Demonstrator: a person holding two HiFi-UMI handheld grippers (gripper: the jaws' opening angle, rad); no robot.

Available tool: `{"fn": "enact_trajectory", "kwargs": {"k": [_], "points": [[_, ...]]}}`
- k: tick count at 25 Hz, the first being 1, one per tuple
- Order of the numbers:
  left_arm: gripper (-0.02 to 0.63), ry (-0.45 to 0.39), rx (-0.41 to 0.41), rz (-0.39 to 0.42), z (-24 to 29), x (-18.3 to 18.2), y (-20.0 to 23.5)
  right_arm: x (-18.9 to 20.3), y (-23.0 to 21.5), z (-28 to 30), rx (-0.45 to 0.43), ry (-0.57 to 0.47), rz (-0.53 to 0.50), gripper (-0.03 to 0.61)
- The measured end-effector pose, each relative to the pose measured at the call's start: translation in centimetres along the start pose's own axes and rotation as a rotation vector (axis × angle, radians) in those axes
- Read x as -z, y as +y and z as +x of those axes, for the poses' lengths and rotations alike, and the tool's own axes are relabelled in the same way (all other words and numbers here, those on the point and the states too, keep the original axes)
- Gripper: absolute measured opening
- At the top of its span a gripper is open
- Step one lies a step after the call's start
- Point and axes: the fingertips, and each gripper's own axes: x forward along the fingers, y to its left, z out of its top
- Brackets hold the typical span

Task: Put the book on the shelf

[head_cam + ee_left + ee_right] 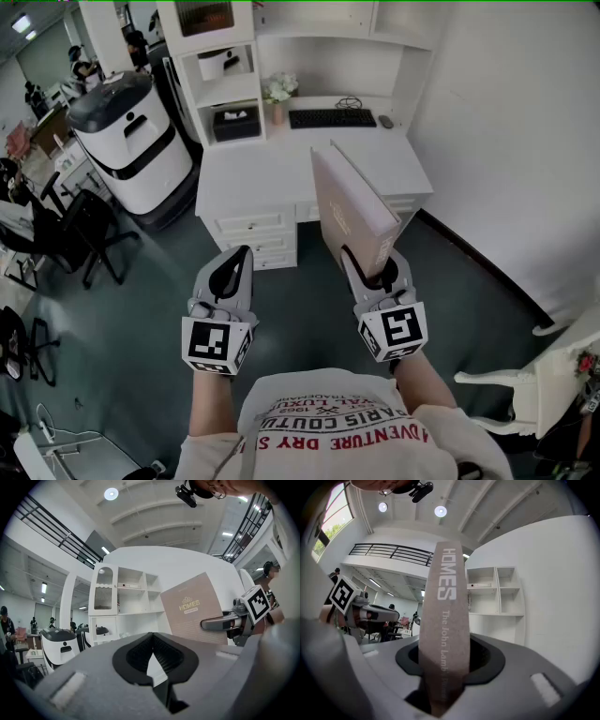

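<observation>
A tan hardcover book stands upright, its lower edge clamped in my right gripper, which is shut on it. In the right gripper view its spine rises straight out of the jaws. The left gripper view shows its cover with the right gripper beside it. My left gripper hovers to the left of the book, apart from it, with its jaws together and nothing between them. The white shelf unit stands on the desk ahead; its cubbies look mostly bare.
The white desk with drawers carries a keyboard, a flower vase and a dark box. A white-and-black machine stands to its left, with office chairs beyond. A white chair is at lower right, a wall on the right.
</observation>
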Motion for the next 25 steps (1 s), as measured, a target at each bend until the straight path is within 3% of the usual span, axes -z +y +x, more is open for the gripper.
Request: {"fn": "enact_trajectory", "kwargs": {"k": [17,25], "points": [[0.005,-0.02,-0.006,-0.061,0.7,0.6,3.7,0.3,0.3,3.2,0.036,0.007,0.033,0.173],[0.005,0.011,-0.037,-0.05,5.7,3.0,6.2,2.9,-2.1,8.8,0.0,0.005,0.052,0.173]]}}
